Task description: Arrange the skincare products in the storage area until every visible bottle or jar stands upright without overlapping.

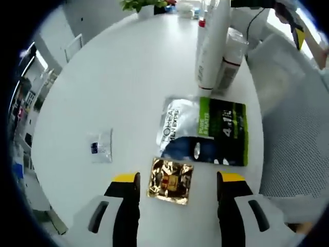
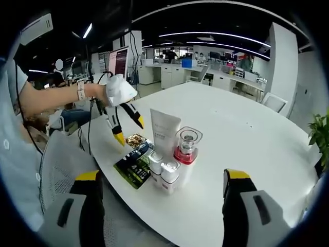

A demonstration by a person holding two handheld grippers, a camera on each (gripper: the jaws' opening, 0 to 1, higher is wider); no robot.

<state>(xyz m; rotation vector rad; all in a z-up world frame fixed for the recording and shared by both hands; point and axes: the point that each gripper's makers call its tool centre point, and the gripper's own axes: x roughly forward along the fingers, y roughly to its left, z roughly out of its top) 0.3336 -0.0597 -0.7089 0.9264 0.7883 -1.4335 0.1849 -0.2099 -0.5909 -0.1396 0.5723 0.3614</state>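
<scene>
White round table (image 1: 128, 82), wide and mostly bare; in the right gripper view it runs back toward an open office. A grey mesh chair (image 1: 300, 139) stands just beside its edge.

Upright cluster of skincare products sits near the table edge. Right gripper view: a tall white tube (image 2: 164, 135) stands on its cap at the back, a clear pump bottle with a red collar (image 2: 185, 149) just beside it, 2 short white bottles (image 2: 163, 174) in front, all upright and touching or nearly so. Left gripper view: the same white tube (image 1: 212, 43) rises at the top of the picture.

A green-and-silver flat pack (image 1: 205, 131) lies flat on the table, near the cluster's base. A gold foil sachet (image 1: 170, 180) lies flat just beside the pack's near edge, apart from it by a thin gap. A small clear sachet with a dark label (image 1: 99, 145) lies flat, well apart from the others.

Left gripper (image 1: 177, 185): jaws spread wide, nothing between the tips; the gold sachet lies on the table between them in the view. Seen from the right gripper view, it hangs above the sachets, tips clear of the table.

Right gripper (image 2: 162, 177): jaws wide apart, holding nothing, set back from the cluster.
</scene>
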